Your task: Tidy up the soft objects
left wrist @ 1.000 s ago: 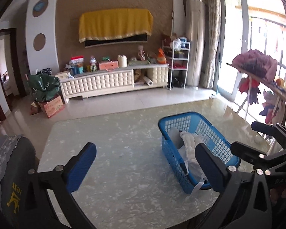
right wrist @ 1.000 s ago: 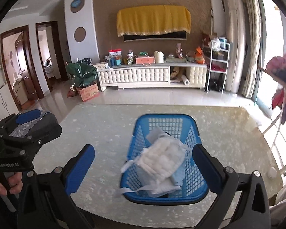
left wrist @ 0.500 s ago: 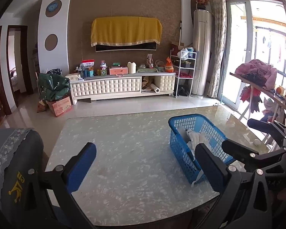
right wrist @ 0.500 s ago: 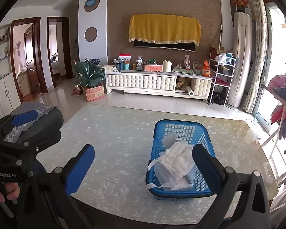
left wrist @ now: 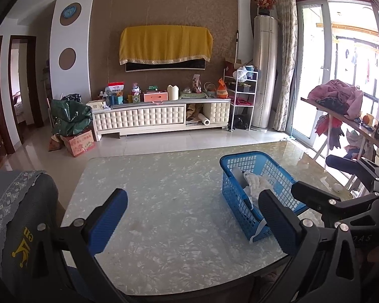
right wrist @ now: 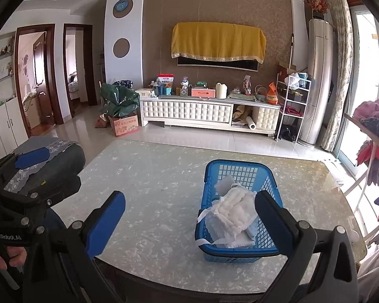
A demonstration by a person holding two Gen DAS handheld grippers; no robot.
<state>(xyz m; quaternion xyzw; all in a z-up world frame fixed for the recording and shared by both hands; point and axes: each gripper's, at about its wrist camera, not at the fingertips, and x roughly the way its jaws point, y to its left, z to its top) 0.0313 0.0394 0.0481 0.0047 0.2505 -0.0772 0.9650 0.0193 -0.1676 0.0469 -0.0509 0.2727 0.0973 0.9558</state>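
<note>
Both grippers, left gripper [left wrist: 193, 223] and right gripper [right wrist: 189, 223], wide open, holding nothing, hanging above near table [right wrist: 151, 176] edge. White padded cloth [right wrist: 231, 208] heaped in blue basket [right wrist: 240, 164], straps spilling over rim, so could snag or tip out if basket bumped. Versus a second ago: both pulled back and up, basket looks farther off.

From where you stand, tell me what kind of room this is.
Most likely a home living room: a low media cabinet under a cloth-draped wall screen, a standing air conditioner, and a dining table holding a laundry-style basket.
</note>
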